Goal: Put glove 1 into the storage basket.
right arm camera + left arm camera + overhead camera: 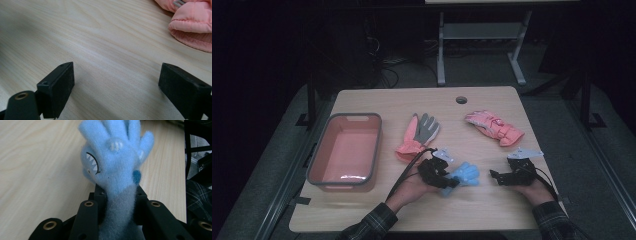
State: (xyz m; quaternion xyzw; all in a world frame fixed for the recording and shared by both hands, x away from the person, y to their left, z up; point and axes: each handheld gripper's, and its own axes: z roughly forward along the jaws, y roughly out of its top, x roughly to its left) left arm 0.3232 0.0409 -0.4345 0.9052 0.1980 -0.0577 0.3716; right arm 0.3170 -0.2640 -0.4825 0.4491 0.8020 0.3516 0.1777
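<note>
The left gripper (117,202) is pinching the blue glove (115,162) in its jaws, likely needing carrying left to the bin (344,150); the right gripper (117,87) is idling, jaws spread.

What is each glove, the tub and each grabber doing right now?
Blue glove: gripped at its cuff by the left gripper.
Left gripper: shut on the blue glove.
Right gripper: open, nothing between its jaws.
Pink-and-grey glove: lying flat on the table.
Pink glove: lying on the table, untouched.
Tub: upright, nothing inside.
</note>
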